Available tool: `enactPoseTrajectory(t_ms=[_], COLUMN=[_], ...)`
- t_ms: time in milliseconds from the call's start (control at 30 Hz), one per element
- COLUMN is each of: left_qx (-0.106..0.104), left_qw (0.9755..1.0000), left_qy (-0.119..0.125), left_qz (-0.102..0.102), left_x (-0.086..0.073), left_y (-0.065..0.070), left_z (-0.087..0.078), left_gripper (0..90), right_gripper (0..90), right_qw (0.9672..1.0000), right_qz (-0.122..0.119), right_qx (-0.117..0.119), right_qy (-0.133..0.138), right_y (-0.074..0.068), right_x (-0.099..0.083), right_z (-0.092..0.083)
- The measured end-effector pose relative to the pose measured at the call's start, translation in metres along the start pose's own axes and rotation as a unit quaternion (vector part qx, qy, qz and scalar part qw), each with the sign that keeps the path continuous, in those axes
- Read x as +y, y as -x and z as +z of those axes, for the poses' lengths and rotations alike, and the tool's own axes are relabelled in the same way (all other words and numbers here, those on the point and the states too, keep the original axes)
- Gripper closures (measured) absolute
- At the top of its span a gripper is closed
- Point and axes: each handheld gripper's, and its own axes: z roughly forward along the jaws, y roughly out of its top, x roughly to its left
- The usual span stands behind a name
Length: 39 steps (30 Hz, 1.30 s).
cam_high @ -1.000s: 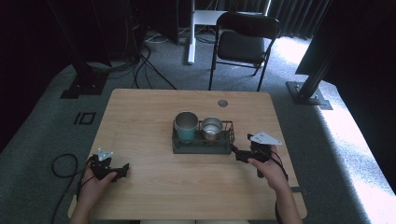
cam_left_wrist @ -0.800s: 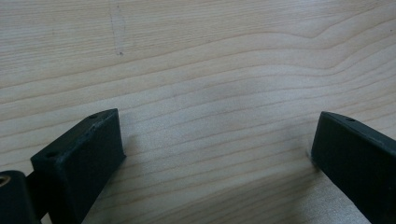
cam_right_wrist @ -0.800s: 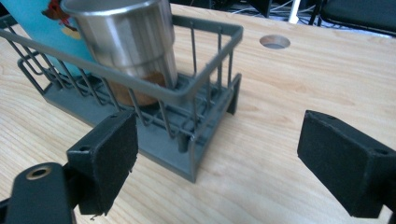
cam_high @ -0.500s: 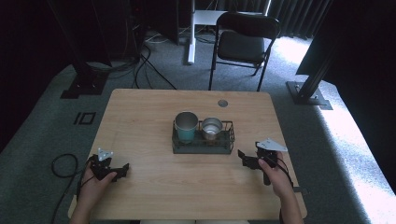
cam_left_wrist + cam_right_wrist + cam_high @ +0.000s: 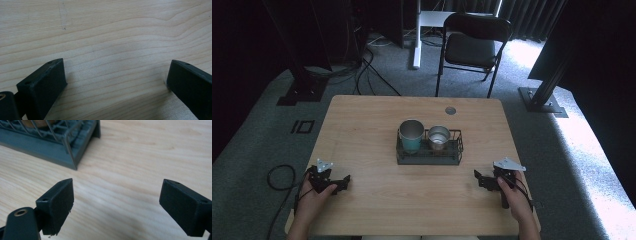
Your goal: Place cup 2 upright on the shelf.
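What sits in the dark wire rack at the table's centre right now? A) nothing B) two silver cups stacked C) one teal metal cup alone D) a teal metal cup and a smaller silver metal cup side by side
D: the high view shows the dark wire rack holding a teal metal cup on its left and a smaller silver metal cup beside it, both upright; both grippers rest apart from it.
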Motion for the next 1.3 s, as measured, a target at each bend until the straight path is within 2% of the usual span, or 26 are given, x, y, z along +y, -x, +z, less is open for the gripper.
enactPoseTrajectory(t_ms=[100, 333, 533, 700, 933, 1000, 1067, 1300], left_qx=[0.0, 0.0, 0.0, 0.0, 0.0, 0.0, 0.0, 0.0], left_qw=[1.0, 1.0, 1.0, 1.0, 1.0, 1.0, 1.0, 1.0], left_qy=[0.0, 0.0, 0.0, 0.0, 0.0, 0.0, 0.0, 0.0], left_qz=[0.0, 0.0, 0.0, 0.0, 0.0, 0.0, 0.0, 0.0], left_x=[0.0, 0.0, 0.0, 0.0, 0.0, 0.0, 0.0, 0.0], left_y=[0.0, 0.0, 0.0, 0.0, 0.0, 0.0, 0.0, 0.0], left_z=[0.0, 0.0, 0.0, 0.0, 0.0, 0.0, 0.0, 0.0], left_gripper=[2.9, 2.9, 3.0, 2.9, 2.9, 3.0, 2.9, 2.9], right_gripper=[12.1, 12.1, 12.1, 12.1, 12.1, 12.1, 11.9, 12.0], right_qw=[1.0, 0.9995, 0.9987, 0.9982, 0.9958, 0.9951, 0.9945, 0.9935], right_qz=[-0.002, 0.018, 0.023, 0.017, 0.04, 0.047, 0.041, 0.047], right_qx=[-0.004, -0.016, -0.031, -0.043, -0.067, -0.068, -0.074, -0.082], right_qy=[-0.007, -0.017, -0.033, -0.039, -0.048, -0.055, -0.062, -0.062], right_y=[0.002, 0.007, 0.009, 0.011, 0.018, 0.021, 0.022, 0.023], right_x=[-0.006, -0.02, -0.029, -0.033, -0.038, -0.039, -0.04, -0.041], right_z=[-0.003, -0.008, -0.01, -0.012, -0.015, -0.016, -0.017, -0.018])
